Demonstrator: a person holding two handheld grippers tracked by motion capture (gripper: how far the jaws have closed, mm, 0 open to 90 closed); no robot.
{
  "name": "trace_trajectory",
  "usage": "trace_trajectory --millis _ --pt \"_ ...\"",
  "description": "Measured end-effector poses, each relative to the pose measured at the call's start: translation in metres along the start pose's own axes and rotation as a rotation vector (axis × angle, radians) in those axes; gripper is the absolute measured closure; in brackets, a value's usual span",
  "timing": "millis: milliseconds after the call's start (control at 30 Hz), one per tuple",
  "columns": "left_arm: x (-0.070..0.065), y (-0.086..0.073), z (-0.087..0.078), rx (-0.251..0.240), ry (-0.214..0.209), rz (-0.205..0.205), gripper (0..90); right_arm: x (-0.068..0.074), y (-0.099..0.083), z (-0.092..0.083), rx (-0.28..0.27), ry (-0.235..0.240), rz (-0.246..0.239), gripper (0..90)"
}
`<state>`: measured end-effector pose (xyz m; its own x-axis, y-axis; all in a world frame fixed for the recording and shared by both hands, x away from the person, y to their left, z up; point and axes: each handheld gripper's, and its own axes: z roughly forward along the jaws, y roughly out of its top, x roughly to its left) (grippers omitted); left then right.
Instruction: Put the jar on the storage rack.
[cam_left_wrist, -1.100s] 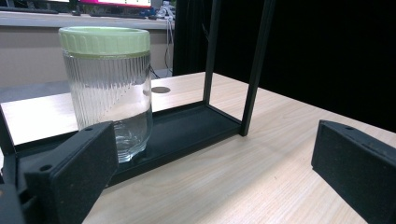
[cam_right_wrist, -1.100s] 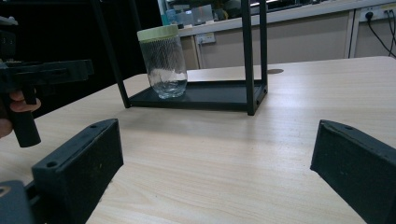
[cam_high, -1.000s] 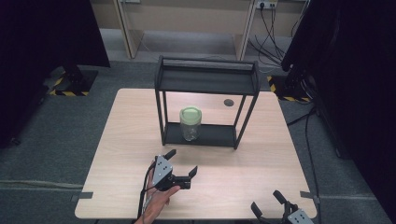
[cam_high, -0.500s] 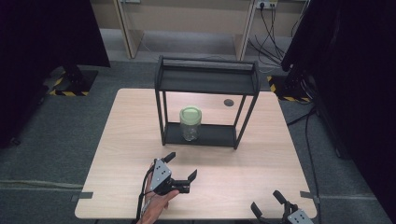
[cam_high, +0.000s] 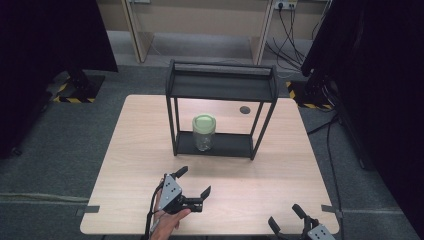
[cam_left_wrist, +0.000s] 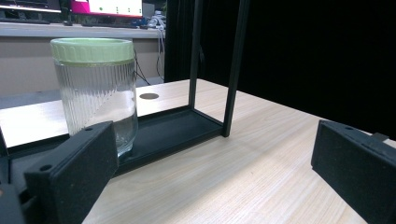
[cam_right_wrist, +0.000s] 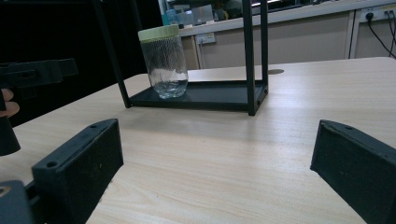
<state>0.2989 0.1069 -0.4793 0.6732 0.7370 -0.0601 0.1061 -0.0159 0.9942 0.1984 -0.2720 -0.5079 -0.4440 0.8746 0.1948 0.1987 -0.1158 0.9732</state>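
With its jaws spread wide and empty, the left gripper (cam_high: 192, 183) should run straight toward twelve o'clock, squaring up on the glass jar (cam_high: 204, 132) below its green lid (cam_high: 204, 122).

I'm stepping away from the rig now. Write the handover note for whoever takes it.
Left gripper: open, holding nothing, over the table in front of the rack.
Right gripper: open, holding nothing, at the table's near right corner.
Jar: upright, green lid on, on the rack's bottom shelf, left side.
Done: nothing grasped yet.
Left: probably bring the left gripper forward to the jar and grip it.
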Motion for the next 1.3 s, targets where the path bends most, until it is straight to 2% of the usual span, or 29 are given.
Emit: trace_trajectory --millis 433,600,1300 --pt "-0.003 -0.005 -0.009 0.002 -0.006 -0.007 0.1 0.0 0.0 0.001 0.0 -0.003 0.006 2.3" --pt "-0.004 -0.006 -0.012 -0.001 0.001 0.006 0.0 -0.001 0.0 0.0 -0.001 -0.004 0.007 2.3" --pt "-0.006 -0.012 -0.029 -0.015 -0.005 0.012 0.0 0.0 0.0 0.001 -0.002 -0.003 0.007 2.3"
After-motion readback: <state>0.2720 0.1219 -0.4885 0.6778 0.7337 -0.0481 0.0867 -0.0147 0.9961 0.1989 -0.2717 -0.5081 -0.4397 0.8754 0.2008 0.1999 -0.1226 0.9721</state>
